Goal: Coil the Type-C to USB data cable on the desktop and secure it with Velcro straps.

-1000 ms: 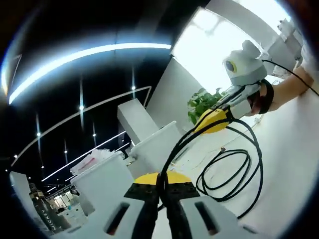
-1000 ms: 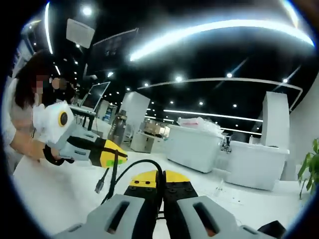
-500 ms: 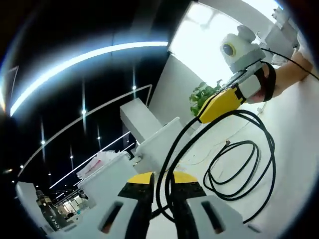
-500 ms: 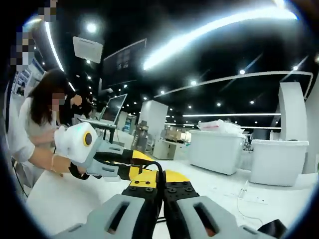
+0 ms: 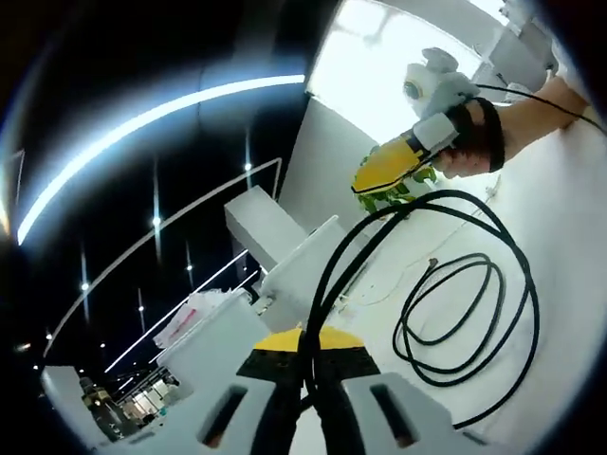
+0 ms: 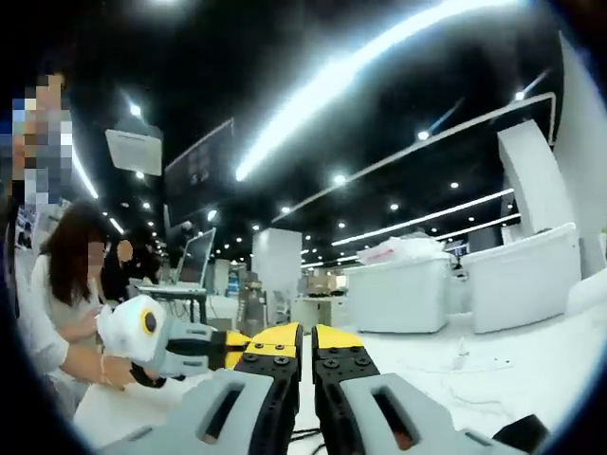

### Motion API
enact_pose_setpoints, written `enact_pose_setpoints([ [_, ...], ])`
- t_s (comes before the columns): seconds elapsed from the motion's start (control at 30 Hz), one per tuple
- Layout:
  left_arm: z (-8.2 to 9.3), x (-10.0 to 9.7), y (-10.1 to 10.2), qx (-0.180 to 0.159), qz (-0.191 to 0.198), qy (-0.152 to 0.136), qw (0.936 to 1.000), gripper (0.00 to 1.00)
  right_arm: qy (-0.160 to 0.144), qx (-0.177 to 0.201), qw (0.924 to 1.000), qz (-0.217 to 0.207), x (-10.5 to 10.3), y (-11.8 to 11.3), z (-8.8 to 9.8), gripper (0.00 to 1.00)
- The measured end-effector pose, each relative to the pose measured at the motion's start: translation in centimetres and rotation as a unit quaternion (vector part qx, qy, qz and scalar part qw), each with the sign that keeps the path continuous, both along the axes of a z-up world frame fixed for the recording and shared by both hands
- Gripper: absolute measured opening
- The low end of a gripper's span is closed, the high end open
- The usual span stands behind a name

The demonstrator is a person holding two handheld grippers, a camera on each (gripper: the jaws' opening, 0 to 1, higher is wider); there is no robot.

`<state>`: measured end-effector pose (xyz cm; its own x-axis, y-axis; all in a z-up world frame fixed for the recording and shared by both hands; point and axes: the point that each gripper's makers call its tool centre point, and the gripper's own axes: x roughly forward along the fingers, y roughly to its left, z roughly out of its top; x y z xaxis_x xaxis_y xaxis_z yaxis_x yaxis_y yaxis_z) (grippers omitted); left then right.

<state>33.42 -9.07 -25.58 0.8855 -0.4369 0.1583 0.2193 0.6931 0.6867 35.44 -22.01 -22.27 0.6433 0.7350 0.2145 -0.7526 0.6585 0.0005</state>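
Down at six o'clock in the left gripper view, the left gripper has clamped its jaws back onto the black data cable; half a second ago they stood apart around it. From that pinch the cable climbs and arches over to the right gripper at one o'clock, which has lifted higher. The rest lies in loose loops on the white desktop at four o'clock, so the coil is growing but no strap is on yet, I judge. In the right gripper view the right gripper has its jaws nearly together, but I cannot tell whether cable sits between them. The left gripper now sits just beside it at nine o'clock. Beyond stand a potted plant, white counters and a seated person, none in the way.
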Motion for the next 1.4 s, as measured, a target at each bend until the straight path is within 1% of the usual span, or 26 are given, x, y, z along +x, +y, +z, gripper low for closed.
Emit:
enact_pose_setpoints([
  [0.03,0.1,0.0,0.2,-0.003,0.003,0.0,1.0,0.04,0.004,-0.037,0.9993,-0.011,0.5,-0.1,-1.0,0.06],
  [0.07,0.3,0.0,0.4,-0.008,0.007,-0.002,0.9999,0.04,0.01,-0.076,0.9967,-0.026,1.1,-0.1,-2.3,0.1],
  [0.1,0.6,0.0,0.7,-0.013,0.011,-0.004,0.9998,0.04,0.014,-0.098,0.9943,-0.039,1.7,-0.1,-3.4,0.16],
  [0.17,1.0,0.1,1.3,-0.022,0.02,-0.007,0.9995,0.04,0.063,-0.124,0.9898,-0.032,2.1,0.7,-6.2,0.2],
  [0.2,1.2,0.1,1.6,-0.026,0.024,-0.008,0.9993,0.04,0.079,-0.131,0.9878,-0.03,2.3,0.9,-7.2,0.2],
  [0.27,1.6,-0.1,2.1,-0.033,0.029,-0.014,0.999,0.04,0.105,-0.159,0.981,-0.034,2.7,0.9,-9.3,0.21],
  [0.33,1.8,-0.1,2.2,-0.035,0.029,-0.017,0.9988,0.04,0.135,-0.172,0.9753,-0.032,2.9,1.0,-11.1,0.21],
  [0.37,2.0,-0.2,2.1,-0.035,0.029,-0.021,0.9988,0.04,0.155,-0.185,0.9696,-0.039,3.2,0.9,-12.3,0.21],
  [0.43,2.1,-0.5,1.8,-0.032,0.025,-0.024,0.9989,0.04,0.159,-0.191,0.9676,-0.043,3.5,0.9,-13.1,0.21],
  [0.47,2.1,-0.6,1.6,-0.03,0.021,-0.026,0.999,0.04,0.171,-0.198,0.964,-0.049,3.7,0.7,-13.6,0.18],
  [0.5,2.1,-0.7,1.2,-0.025,0.014,-0.027,0.9992,0.04,0.166,-0.199,0.9645,-0.049,3.9,0.8,-13.7,0.14],
  [0.53,2.0,-0.9,0.5,-0.018,-0.003,-0.027,0.9995,0.04,0.155,-0.21,0.9642,-0.049,4.1,0.7,-14.0,0.07],
  [0.57,1.9,-1.0,0.3,-0.021,-0.007,-0.024,0.9995,0.04,0.148,-0.224,0.962,-0.051,4.3,0.5,-14.3,0.04],
  [0.6,1.8,-1.1,0.0,-0.019,-0.01,-0.023,0.9995,0.04,0.139,-0.236,0.9604,-0.052,4.5,0.3,-14.3,0.03],
  [0.67,1.5,-1.1,-0.6,-0.01,-0.019,-0.02,0.9996,0.04,0.132,-0.233,0.9619,-0.055,4.4,0.2,-13.8,0.03],
  [0.7,1.2,-1.0,-0.9,-0.004,-0.022,-0.017,0.9996,0.04,0.125,-0.22,0.9658,-0.055,4.3,0.2,-13.0,0.02],
  [0.73,1.0,-1.0,-0.9,-0.001,-0.023,-0.015,0.9996,0.04,0.111,-0.198,0.9725,-0.049,4.1,0.5,-11.7,0.02],
  [0.77,0.8,-0.9,-1.1,0.001,-0.025,-0.012,0.9996,0.04,0.1,-0.18,0.9773,-0.05,4.0,0.5,-10.5,0.02],
  [0.83,0.5,-0.9,-1.3,-0.002,-0.032,-0.003,0.9995,0.04,0.086,-0.145,0.9847,-0.041,3.2,0.7,-8.5,0.02],
  [0.9,0.3,-0.9,-1.4,-0.005,-0.035,0.002,0.9994,0.04,0.08,-0.112,0.9898,-0.037,2.4,0.7,-6.7,0.02],
  [0.93,0.2,-0.8,-1.5,-0.006,-0.037,0.004,0.9993,0.04,0.077,-0.104,0.991,-0.035,2.1,0.7,-6.3,0.02],
  [0.97,0.1,-0.8,-1.5,-0.008,-0.039,0.006,0.9992,0.04,0.068,-0.086,0.9935,-0.031,1.8,0.8,-5.4,0.02],
  [1.07,0.0,-0.8,-1.6,-0.017,-0.044,0.013,0.9988,0.04,0.055,-0.073,0.9955,-0.025,1.1,1.0,-4.3,0.02],
  [1.23,-0.3,-0.6,-1.6,-0.022,-0.046,0.018,0.9985,0.04,0.038,-0.071,0.9967,-0.004,-0.3,2.2,-3.8,0.02],
  [1.27,-0.4,-0.5,-1.6,-0.027,-0.048,0.023,0.9982,0.04,0.033,-0.073,0.9968,0.001,-0.6,2.5,-3.7,0.02],
  [1.4,-0.7,-0.5,-1.7,-0.065,-0.064,0.049,0.9947,0.07,0.024,-0.072,0.9967,0.03,-1.8,3.6,-3.5,0.02],
])
